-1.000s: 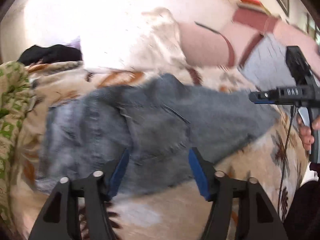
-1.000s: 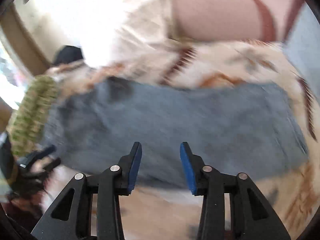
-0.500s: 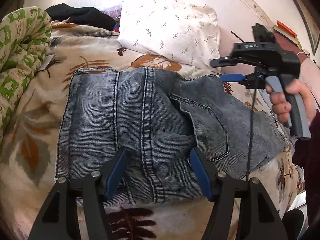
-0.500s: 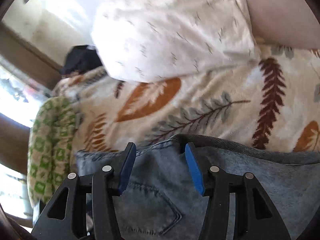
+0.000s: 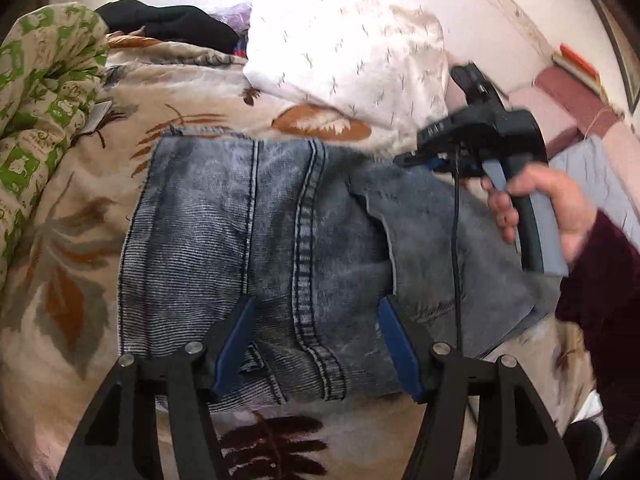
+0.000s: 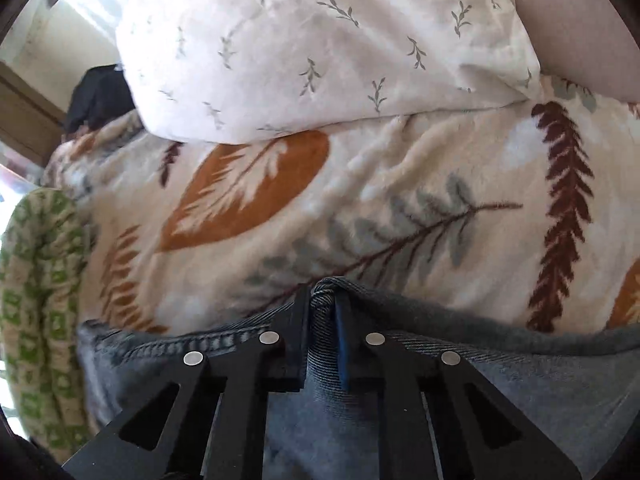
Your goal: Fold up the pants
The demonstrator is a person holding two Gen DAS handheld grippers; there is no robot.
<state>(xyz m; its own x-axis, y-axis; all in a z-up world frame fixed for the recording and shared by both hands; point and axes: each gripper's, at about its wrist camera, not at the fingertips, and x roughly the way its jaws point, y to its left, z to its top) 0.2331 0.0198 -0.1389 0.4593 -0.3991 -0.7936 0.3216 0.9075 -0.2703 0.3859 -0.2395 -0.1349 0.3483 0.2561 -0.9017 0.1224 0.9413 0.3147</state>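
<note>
Grey-blue denim pants, folded, lie across a leaf-print blanket on a bed. My left gripper hangs open over their near edge, its blue pads either side of a stitched seam, nothing pinched. In the right wrist view my right gripper is shut on the far edge of the pants, and a bunched ridge of denim stands up between its pads. The left wrist view shows that right gripper at the far right edge of the pants, held by a hand in a dark red sleeve.
A white pillow with small sprigs lies just beyond the pants. A green-patterned quilt is heaped at the left. Dark clothing sits at the back left. A cable hangs from the right gripper across the denim.
The right gripper dropped onto the far edge of the pants and shut on the denim. The left gripper sank a little over the near edge at first, then held still, staying open.
</note>
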